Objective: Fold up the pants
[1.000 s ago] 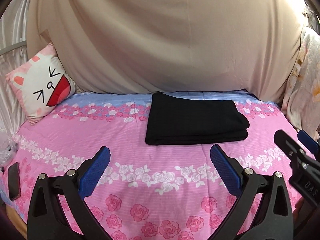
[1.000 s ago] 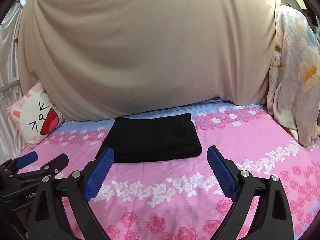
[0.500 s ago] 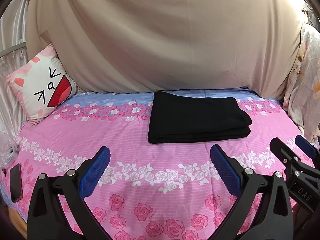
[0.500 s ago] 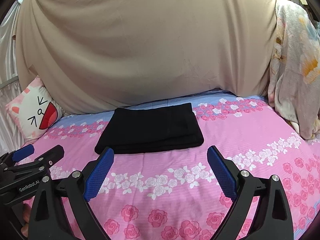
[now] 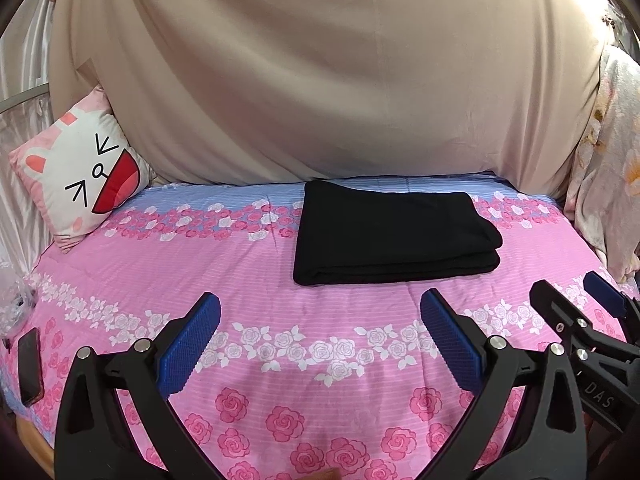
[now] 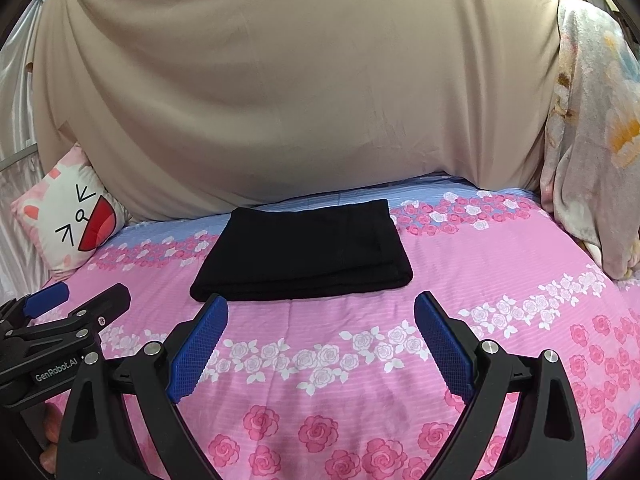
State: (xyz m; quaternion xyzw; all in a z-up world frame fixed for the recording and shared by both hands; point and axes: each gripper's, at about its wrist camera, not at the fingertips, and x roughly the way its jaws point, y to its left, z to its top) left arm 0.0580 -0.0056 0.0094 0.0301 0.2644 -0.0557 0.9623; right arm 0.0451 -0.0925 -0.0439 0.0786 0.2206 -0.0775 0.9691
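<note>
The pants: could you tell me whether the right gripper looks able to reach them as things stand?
Probably yes. The right gripper is open and empty, and only bare bedspread lies between it and the folded pants straight ahead.

Bed w/ pink rose-print sheet, blue stripe band at far edge. Beige cloth draped across the whole back. Cartoon-face pillow propped at far left against the cloth. Floral blanket hanging at right. Dark phone lying flat near left edge of bed, close to crinkled clear plastic
</note>
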